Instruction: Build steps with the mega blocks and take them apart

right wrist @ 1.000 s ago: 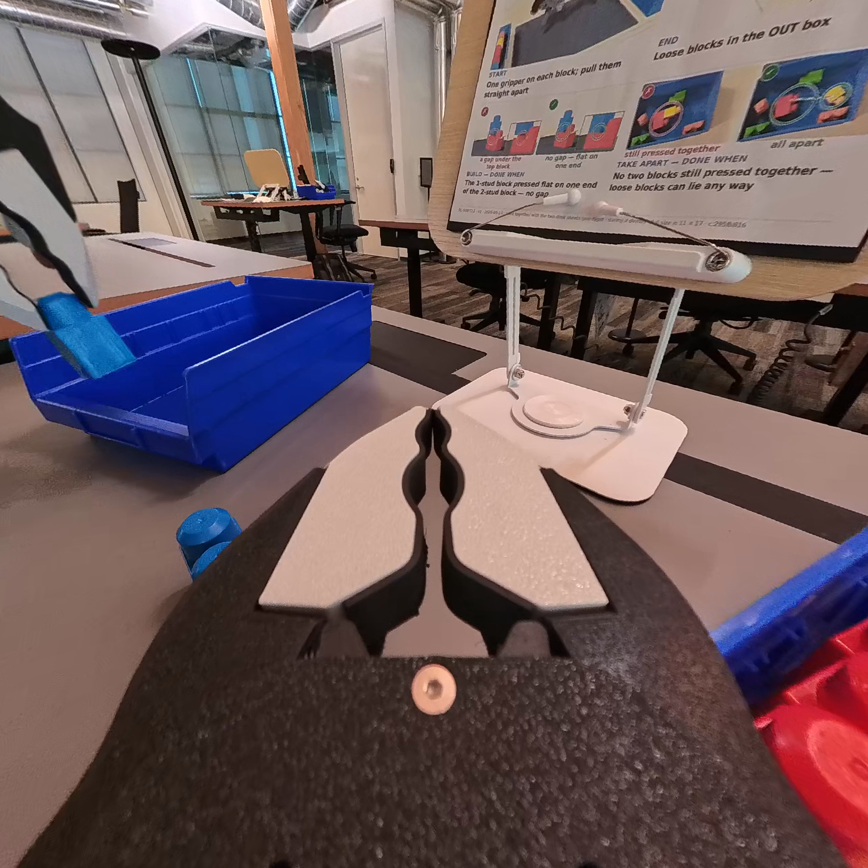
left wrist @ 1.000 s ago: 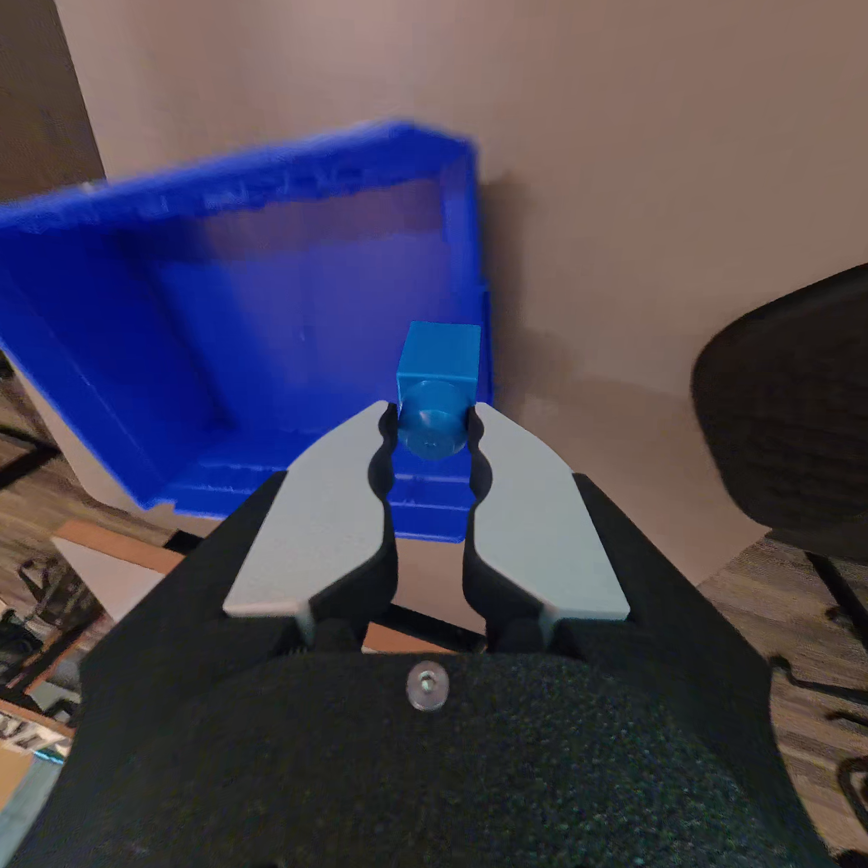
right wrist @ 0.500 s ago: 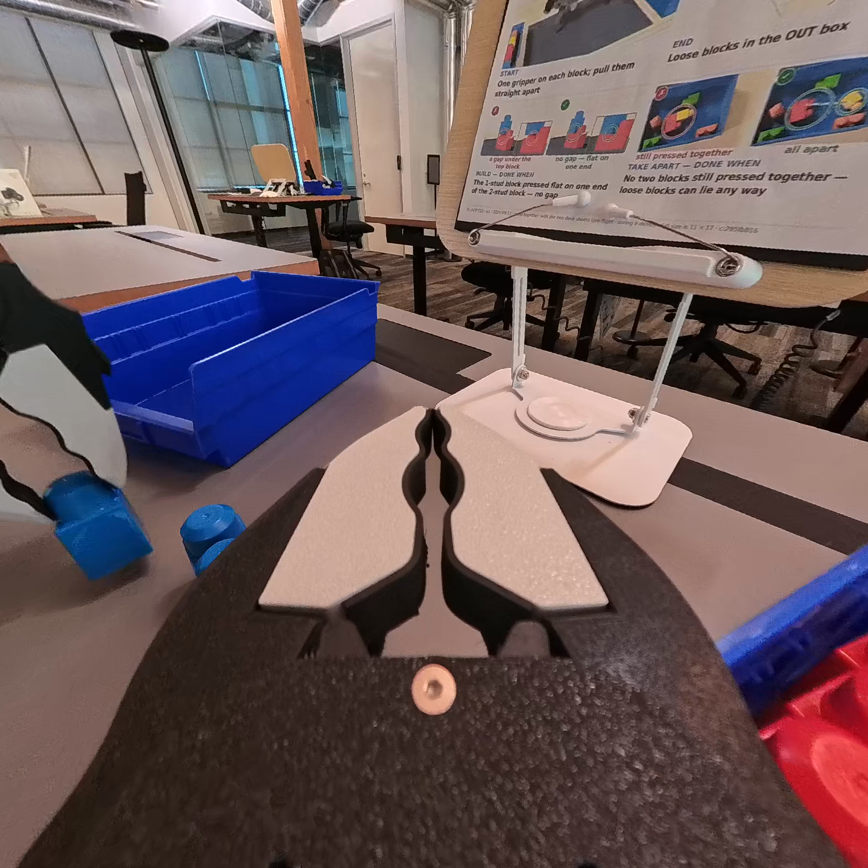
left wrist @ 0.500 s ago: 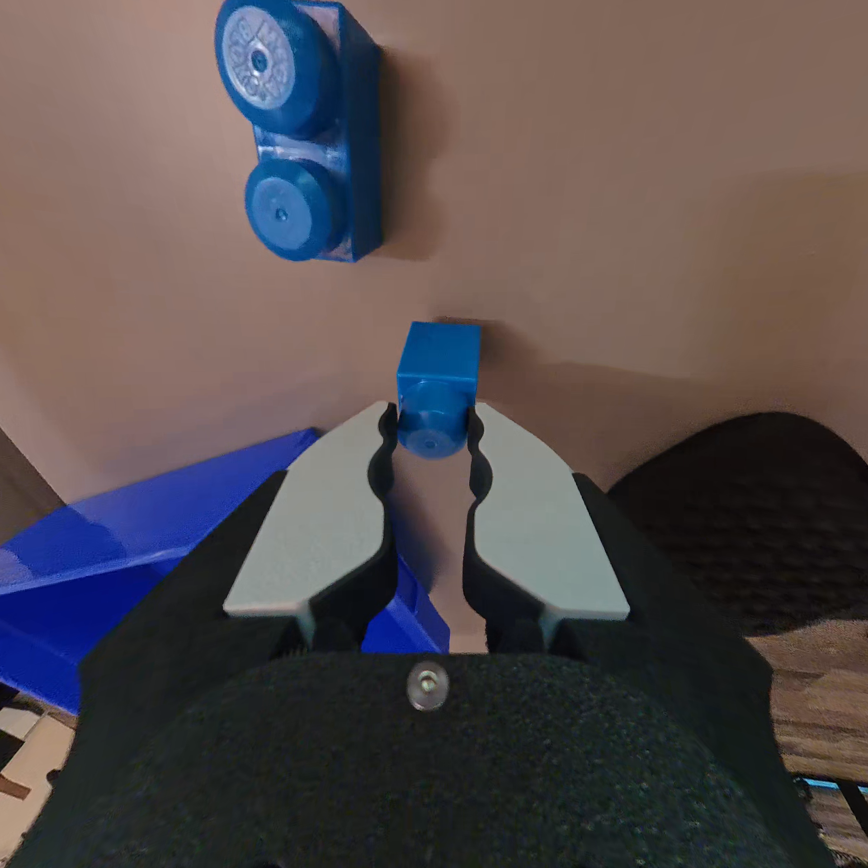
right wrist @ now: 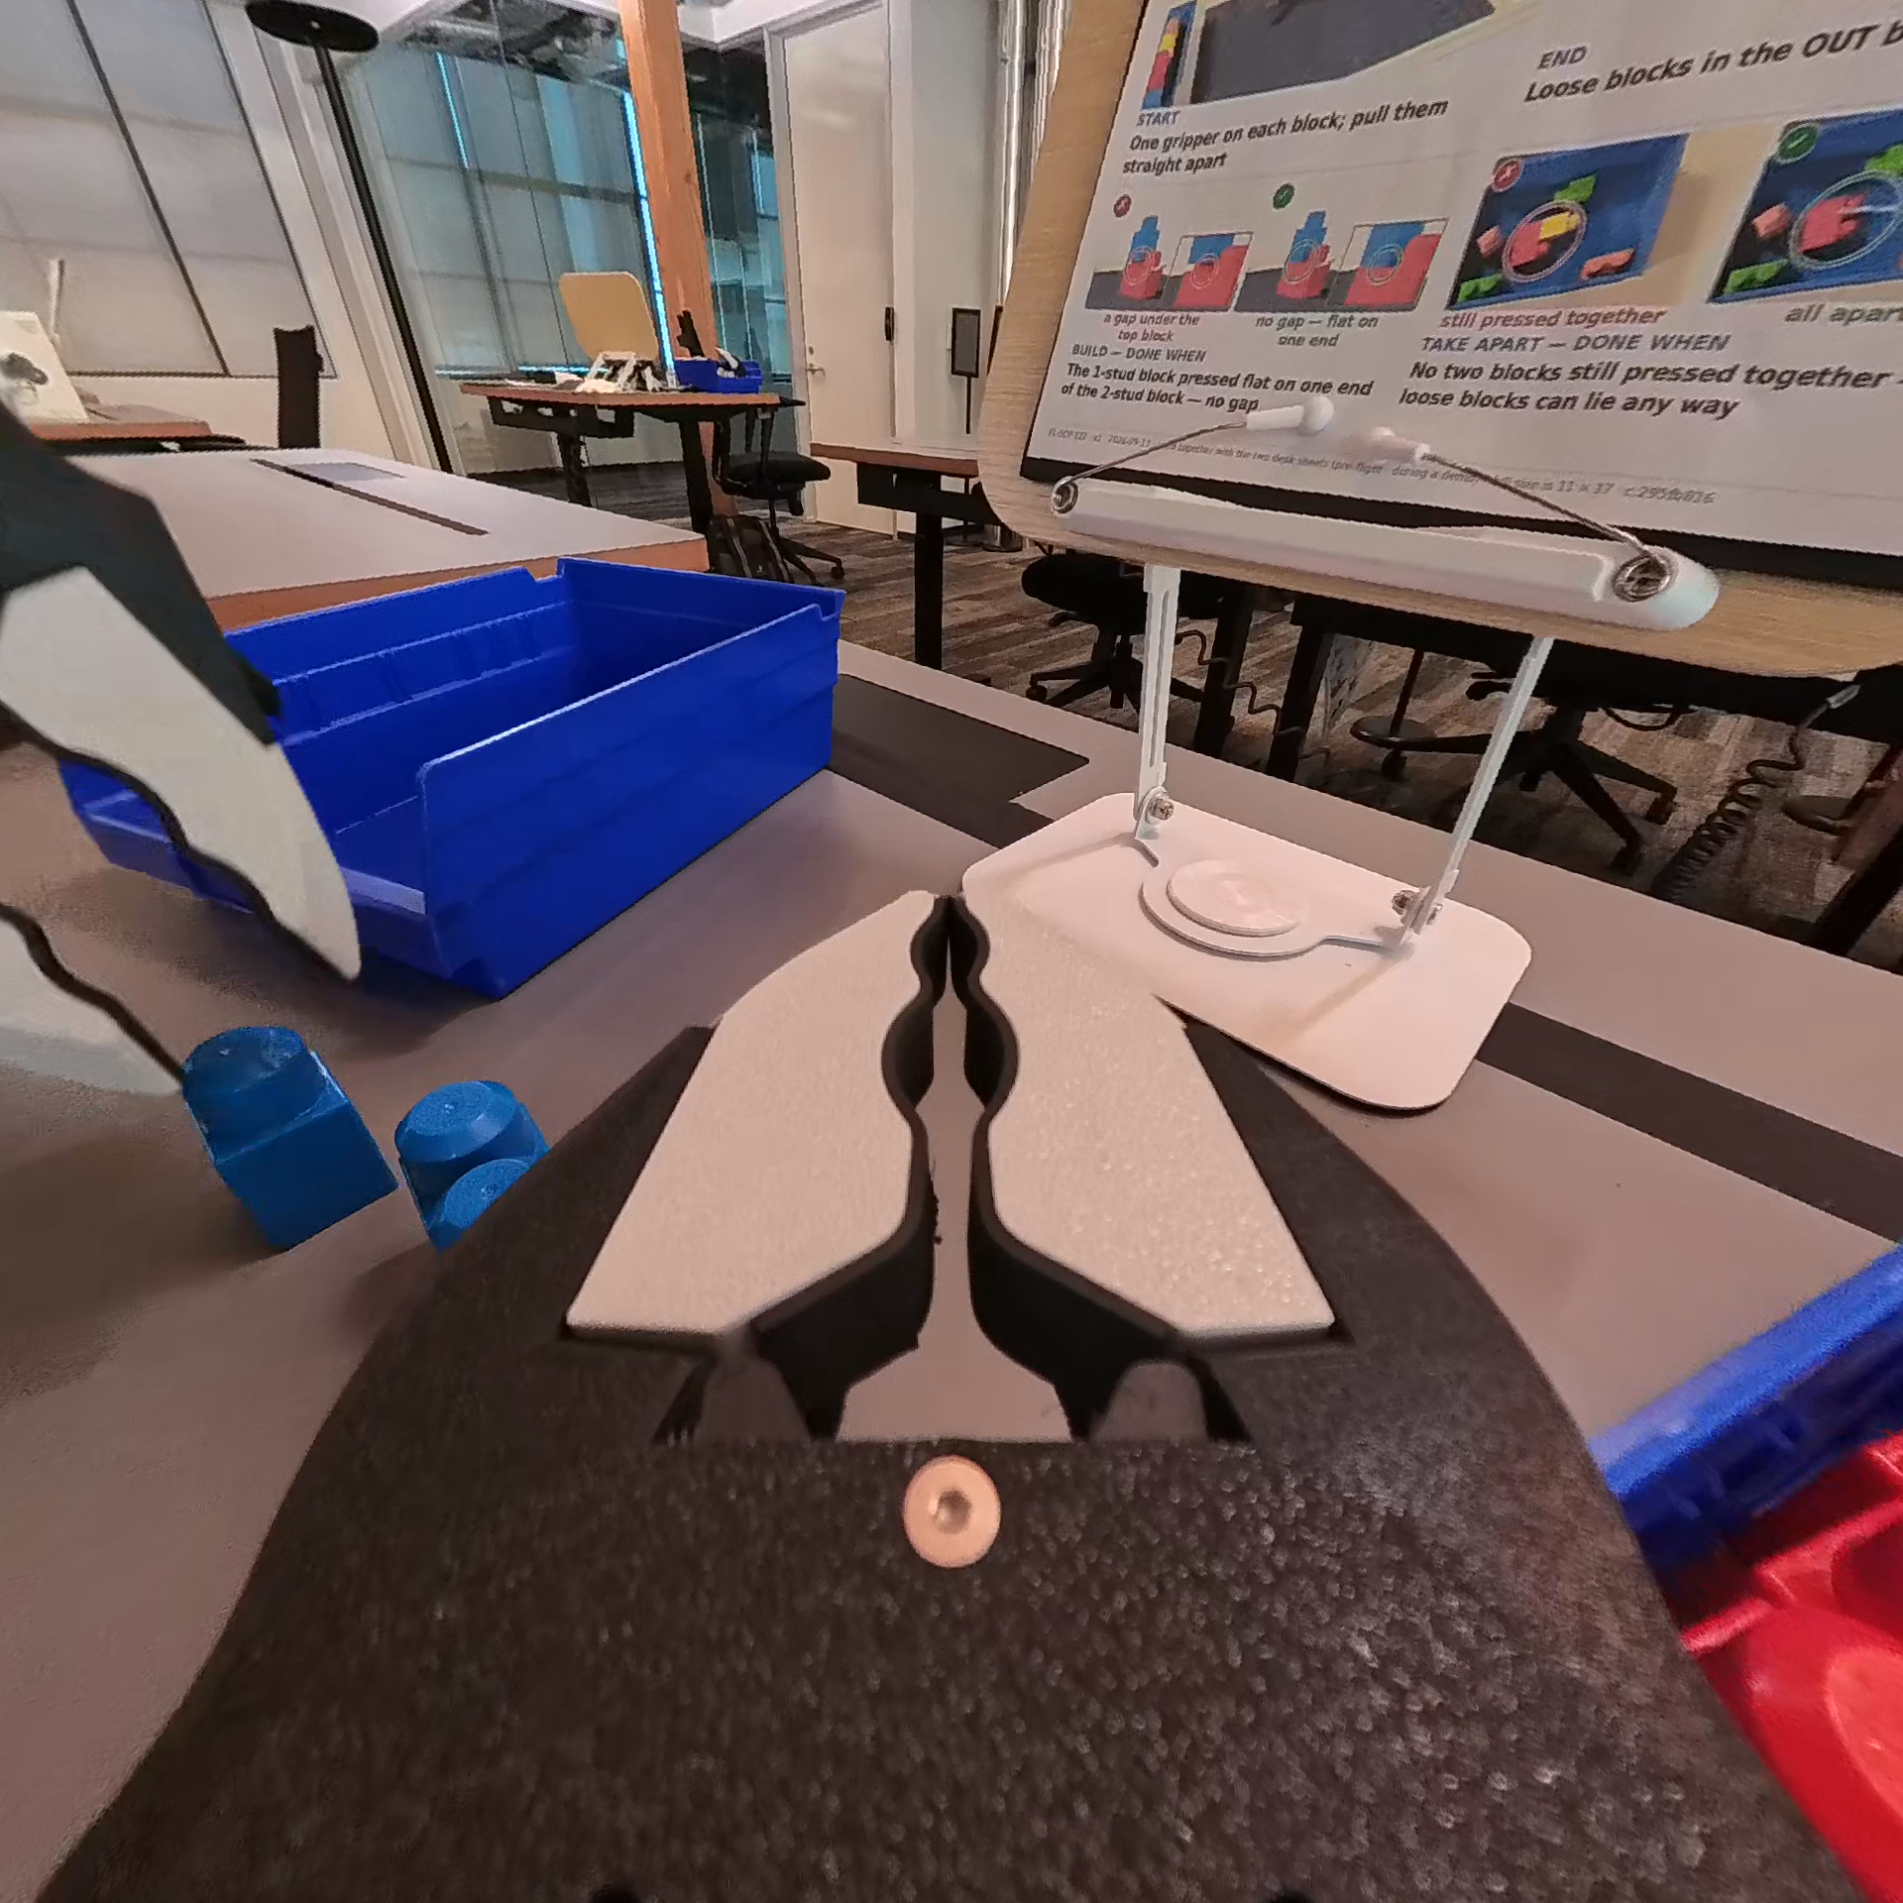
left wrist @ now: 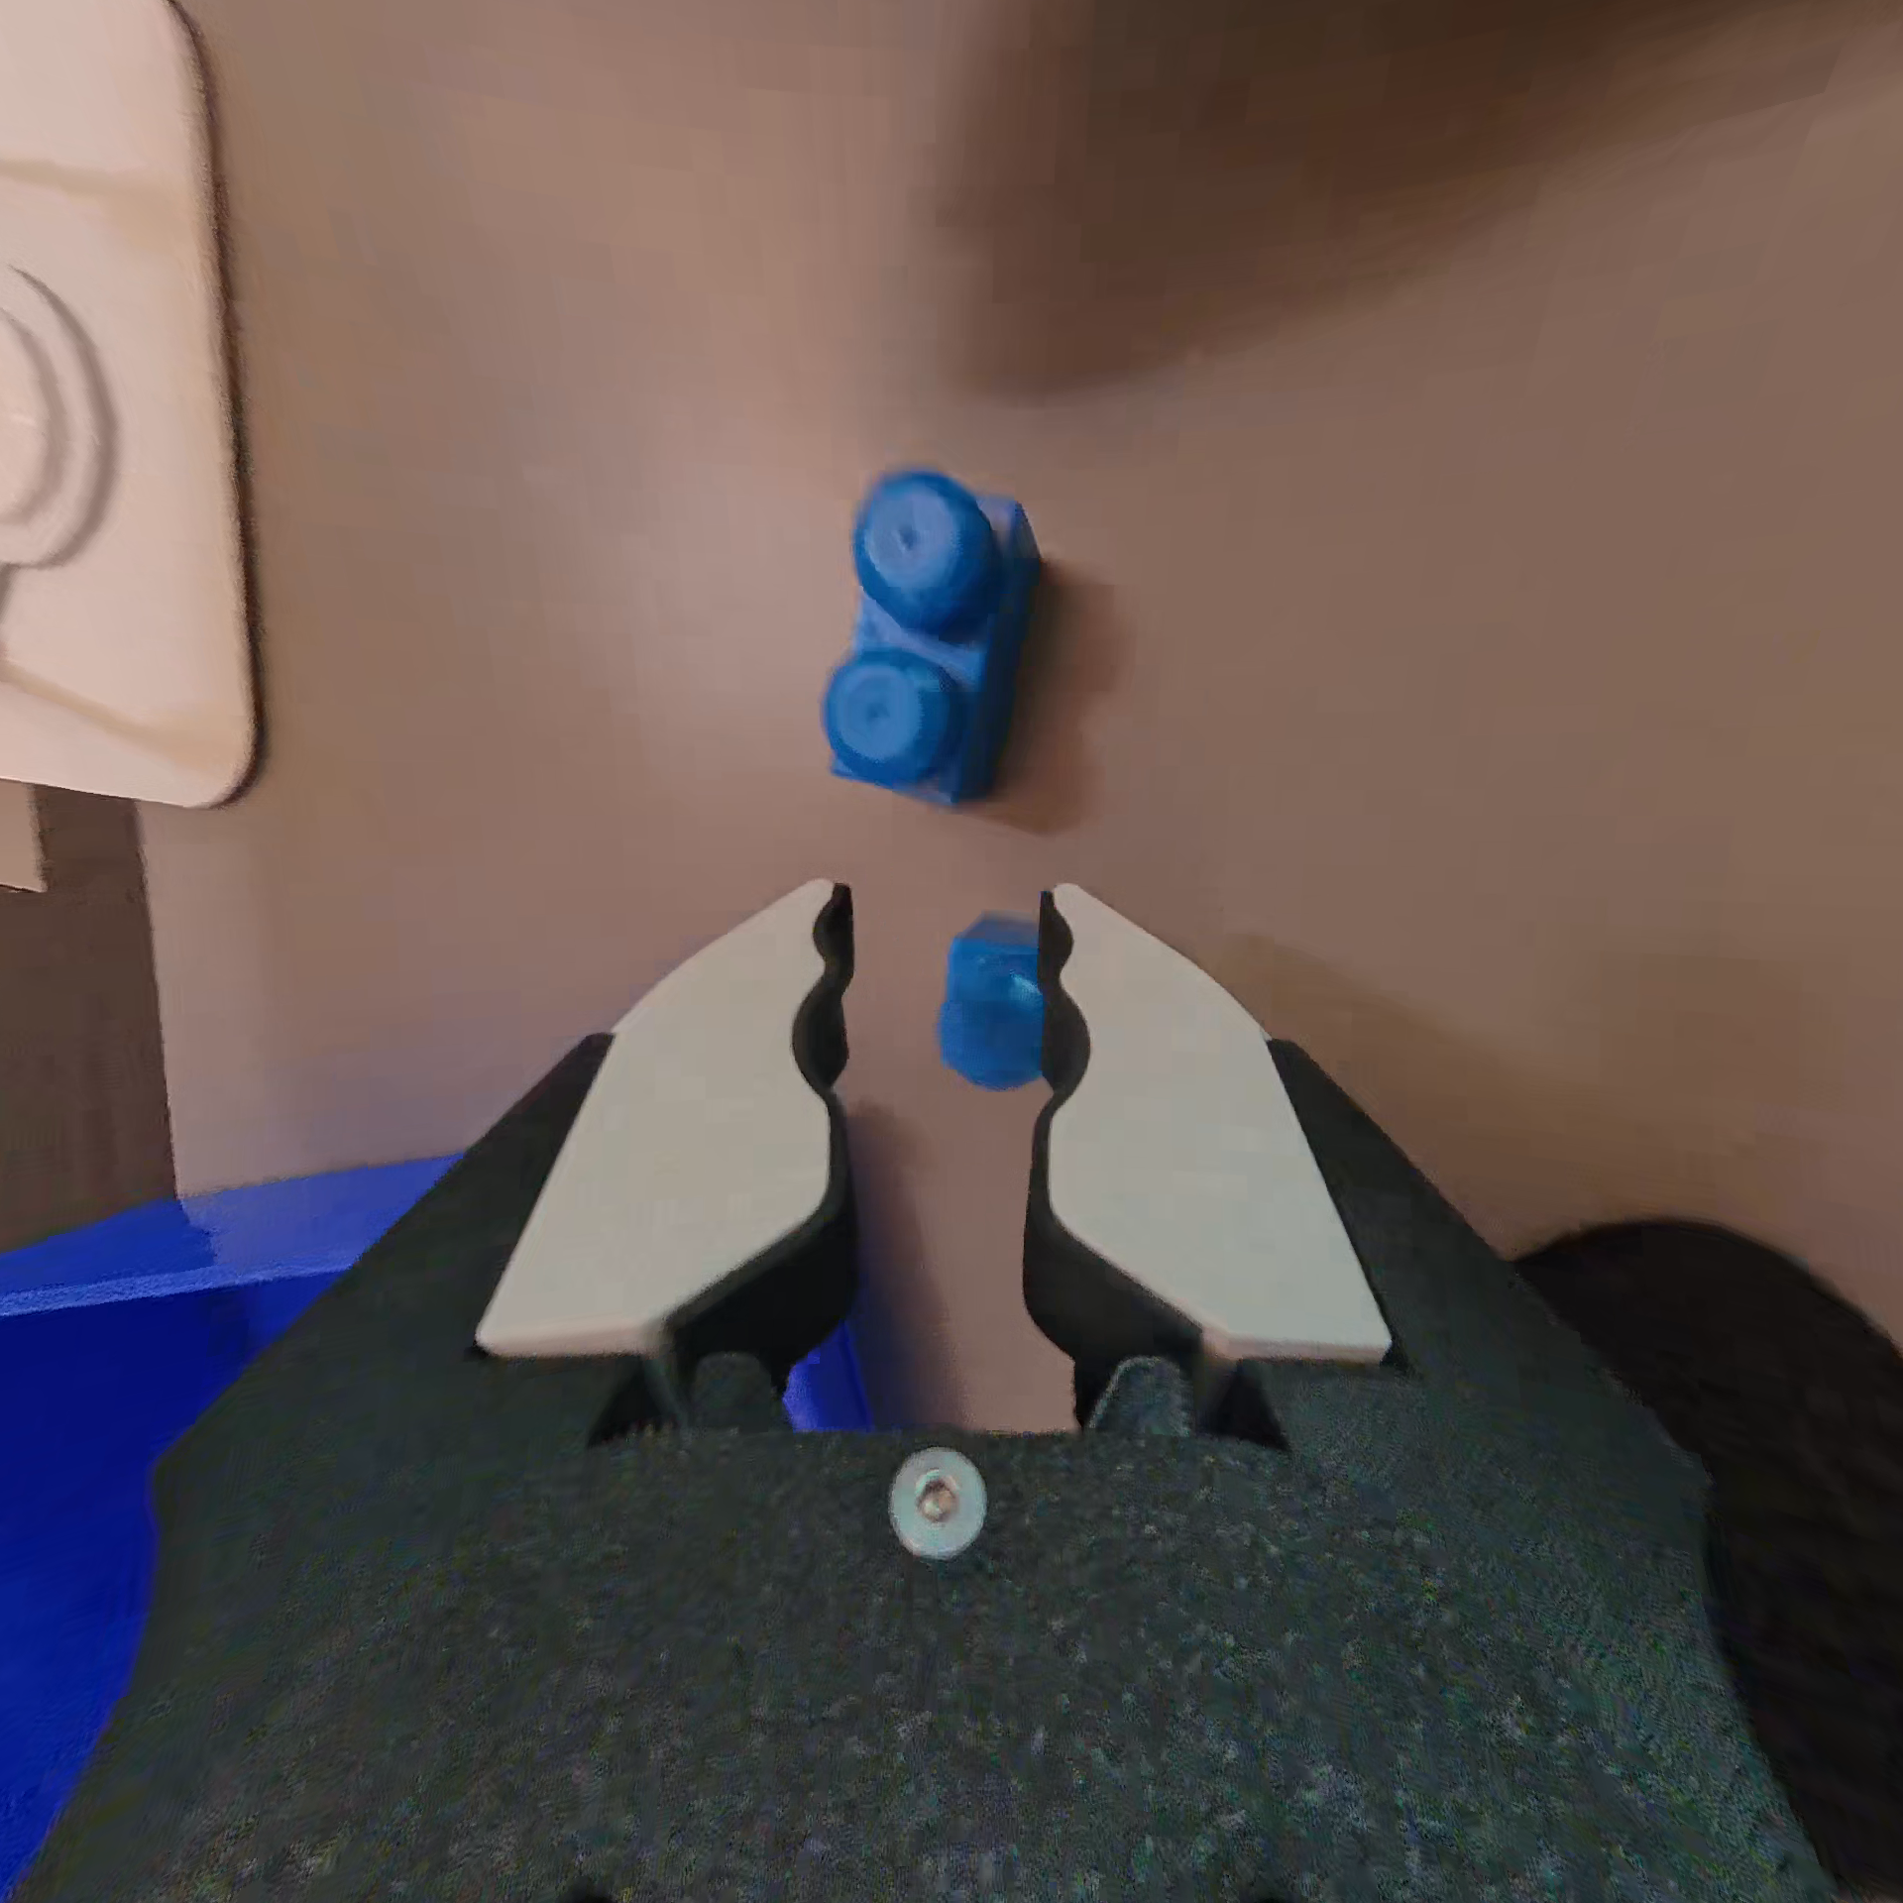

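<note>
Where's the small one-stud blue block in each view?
Left wrist view: one-stud block just below centre, against one finger of the open left hand-held gripper.
Right wrist view: lower left, tilted on the table.
Shared landmark: the two-stud block, close beside it in both views.

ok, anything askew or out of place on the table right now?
Yes: the 1-stud block sits tilted on the table beside the 2-stud block, not pressed onto it. The open left gripper has its jaws around it.

two blue blocks, a deeper blue bin, grey table, white stand base, grey-and-black gripper fingers.
</note>
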Tool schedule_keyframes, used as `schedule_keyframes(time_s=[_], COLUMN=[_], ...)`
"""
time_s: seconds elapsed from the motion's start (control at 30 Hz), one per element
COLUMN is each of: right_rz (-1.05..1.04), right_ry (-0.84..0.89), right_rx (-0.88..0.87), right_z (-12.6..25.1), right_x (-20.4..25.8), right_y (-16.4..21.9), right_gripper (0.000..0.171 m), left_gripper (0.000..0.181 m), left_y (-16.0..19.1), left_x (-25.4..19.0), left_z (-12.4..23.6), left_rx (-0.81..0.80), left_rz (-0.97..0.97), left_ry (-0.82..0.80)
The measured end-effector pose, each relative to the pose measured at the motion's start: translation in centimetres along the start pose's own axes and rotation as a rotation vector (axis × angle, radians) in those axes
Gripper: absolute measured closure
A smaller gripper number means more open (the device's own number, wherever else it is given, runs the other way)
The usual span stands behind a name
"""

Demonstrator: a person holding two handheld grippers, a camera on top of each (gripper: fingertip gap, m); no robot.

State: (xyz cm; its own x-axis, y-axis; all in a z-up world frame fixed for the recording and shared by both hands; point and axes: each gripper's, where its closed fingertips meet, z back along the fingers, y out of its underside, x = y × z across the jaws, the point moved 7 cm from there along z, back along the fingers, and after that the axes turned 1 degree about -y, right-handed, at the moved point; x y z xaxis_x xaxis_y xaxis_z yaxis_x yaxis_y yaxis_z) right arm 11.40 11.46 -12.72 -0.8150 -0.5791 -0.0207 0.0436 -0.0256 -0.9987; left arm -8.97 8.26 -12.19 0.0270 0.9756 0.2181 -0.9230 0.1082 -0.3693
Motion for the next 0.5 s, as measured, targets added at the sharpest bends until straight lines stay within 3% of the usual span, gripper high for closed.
schedule_keyframes(time_s=[0.1, 0.2, 0.5], right_rz=[0.007, 0.015, 0.038], right_ry=[-0.001, -0.003, -0.007], right_rx=[0.007, 0.015, 0.028], right_z=[-0.1, -0.2, -0.4], right_x=[0.1, 0.2, 0.3], right_y=[0.1, 0.2, 0.4], right_gripper=[0.171, 0.171, 0.171], left_gripper=[0.146, 0.144, 0.129], left_y=[-0.7, -0.5, -1.4], left_x=[0.7, 0.8, 0.7], left_z=[1.0, 0.5, -5.2], left_rx=[-0.197, -0.261, 0.036], left_rz=[0.085, 0.127, -0.033], left_ry=[-0.050, -0.056, 0.006])
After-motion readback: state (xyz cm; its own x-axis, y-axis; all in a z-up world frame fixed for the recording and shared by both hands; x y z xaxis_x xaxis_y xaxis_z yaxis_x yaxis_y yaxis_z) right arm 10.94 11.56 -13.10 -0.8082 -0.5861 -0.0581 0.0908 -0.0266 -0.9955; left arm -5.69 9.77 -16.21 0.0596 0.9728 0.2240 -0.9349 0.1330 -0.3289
